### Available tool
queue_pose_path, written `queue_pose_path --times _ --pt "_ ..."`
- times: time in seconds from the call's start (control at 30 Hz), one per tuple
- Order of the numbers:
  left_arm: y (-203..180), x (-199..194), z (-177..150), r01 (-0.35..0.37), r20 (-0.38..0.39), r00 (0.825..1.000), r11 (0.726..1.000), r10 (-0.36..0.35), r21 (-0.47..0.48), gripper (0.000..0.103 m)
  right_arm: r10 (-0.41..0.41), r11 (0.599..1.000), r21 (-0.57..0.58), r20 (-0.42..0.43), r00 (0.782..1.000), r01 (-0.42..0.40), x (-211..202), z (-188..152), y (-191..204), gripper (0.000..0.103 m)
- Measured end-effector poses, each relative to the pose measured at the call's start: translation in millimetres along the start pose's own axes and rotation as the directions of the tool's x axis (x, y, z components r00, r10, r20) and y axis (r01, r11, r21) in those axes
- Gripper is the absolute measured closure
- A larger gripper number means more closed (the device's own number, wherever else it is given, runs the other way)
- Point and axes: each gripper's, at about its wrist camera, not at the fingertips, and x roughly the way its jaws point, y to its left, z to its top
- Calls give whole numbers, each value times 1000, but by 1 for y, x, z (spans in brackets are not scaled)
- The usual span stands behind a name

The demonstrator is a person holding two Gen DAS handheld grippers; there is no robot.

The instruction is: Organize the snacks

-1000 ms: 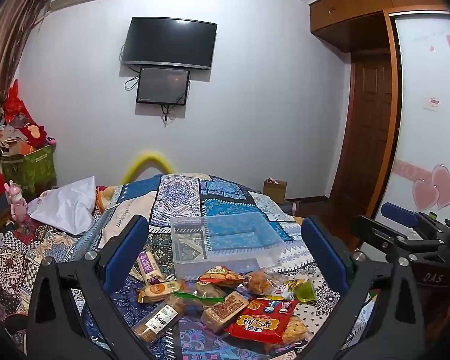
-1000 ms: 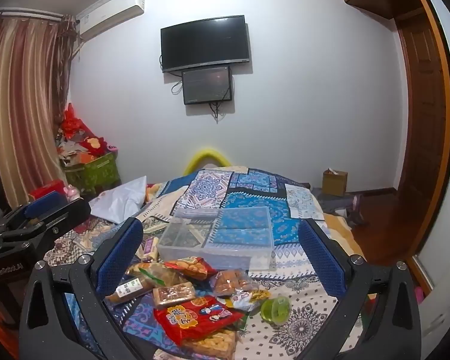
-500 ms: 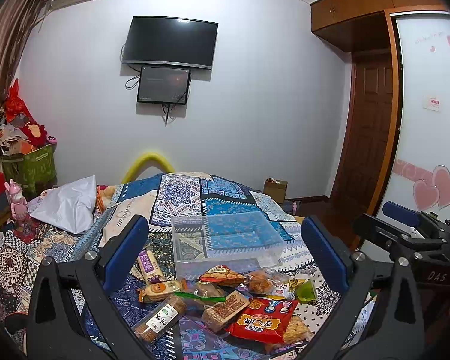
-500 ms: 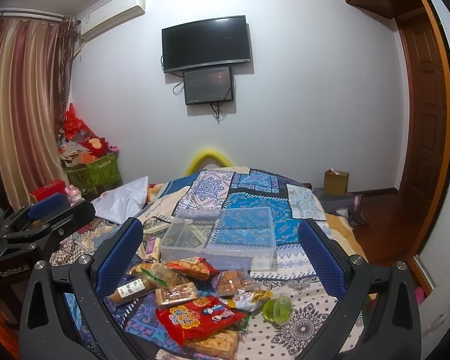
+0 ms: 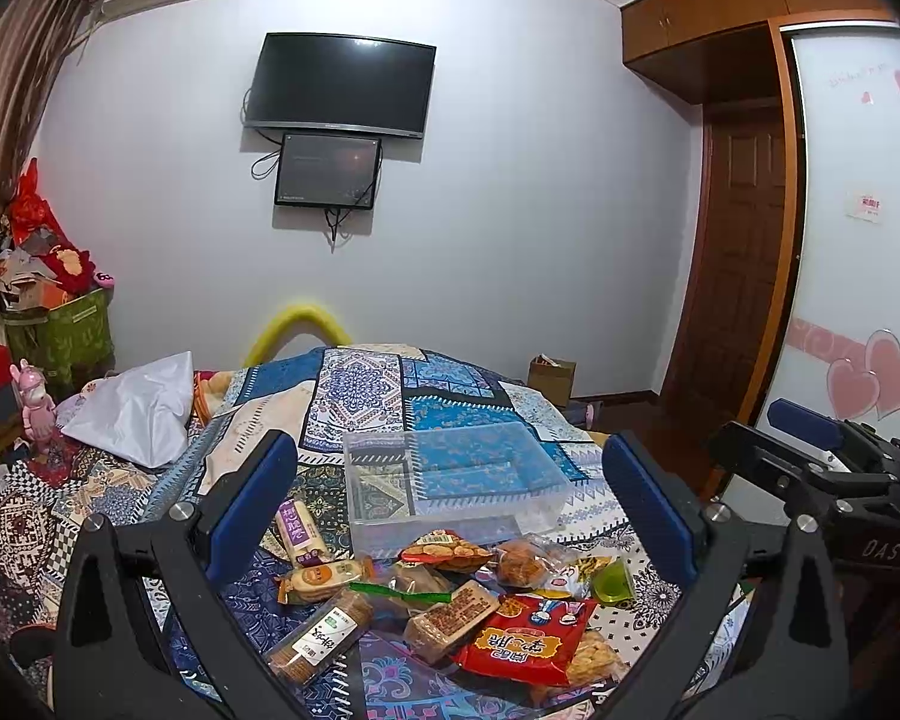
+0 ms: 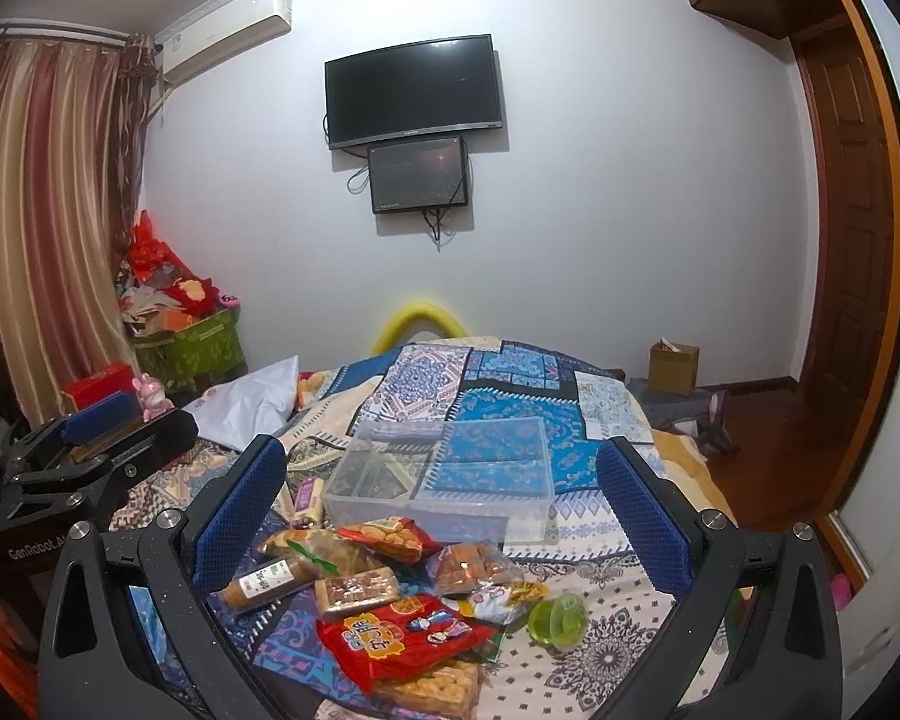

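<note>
Almost nothing changing since a second ago: left gripper (image 5: 450, 516) and right gripper (image 6: 441, 513) still hovering, fingers spread wide, holding nothing. Snack pile (image 6: 390, 594) lying untouched just in front of clear bin (image 6: 438, 480). Bin empty; sorting not yet starting.

A bed (image 5: 354, 384) covered by a blue patchwork quilt (image 6: 510, 414) carries everything. A clear plastic box (image 5: 450, 480) sits on the quilt near the middle. Just in front of it lies a loose heap of snacks: a red bag (image 5: 525, 639), a biscuit roll (image 5: 321, 636), an orange packet (image 6: 384, 537), and a green jelly cup (image 6: 558, 618). A white pillow (image 5: 132, 408) rests at the left side.
</note>
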Motion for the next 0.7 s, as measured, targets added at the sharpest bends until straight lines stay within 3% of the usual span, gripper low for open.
queue_pose_path --times 0.7 --pt "-3 2 0 6 -3 1000 1000 -6 3 0 -1 1000 1 3 1000 1 -3 -1 2 0"
